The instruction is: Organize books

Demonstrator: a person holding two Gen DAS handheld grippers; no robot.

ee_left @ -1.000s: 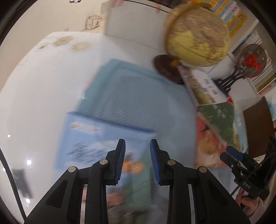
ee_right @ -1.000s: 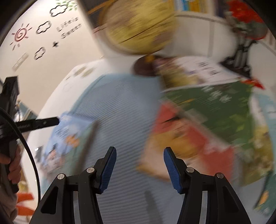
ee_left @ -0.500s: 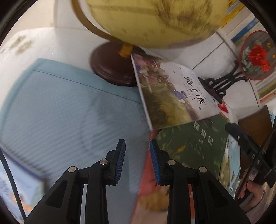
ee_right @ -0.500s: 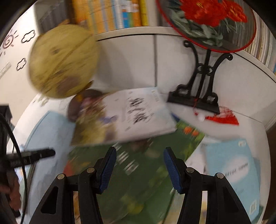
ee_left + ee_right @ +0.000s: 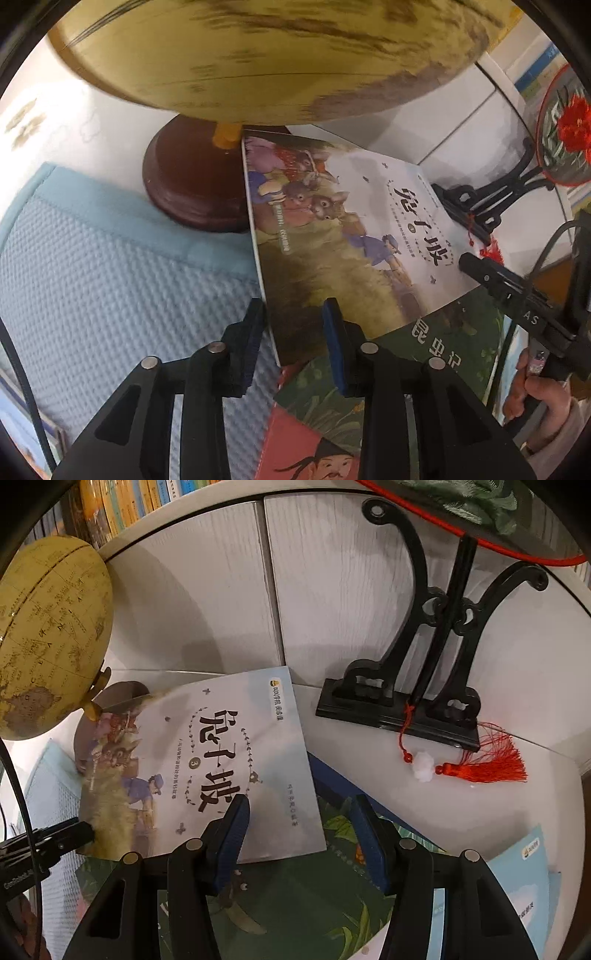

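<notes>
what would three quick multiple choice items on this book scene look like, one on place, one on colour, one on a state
1. Where does the rabbit picture book lie?
A. on top of the green book
B. upright on the shelf
C. under the blue mat

2. What colour is the tassel by the black fan stand?
A. yellow
B. red
C. white

3. How does the left gripper stand?
A. clamped on the globe
B. lying flat on the mat
C. fingers apart at the rabbit book's near corner

Answers:
1. A: its lower edge overlaps the green book, with its far corner against the globe's base.
2. B: the red fringe lies spread on the white surface beside the stand's foot.
3. C: the jaws are opening, one finger on each side of the book's corner, and no pad can be seen pressing on it.
</notes>
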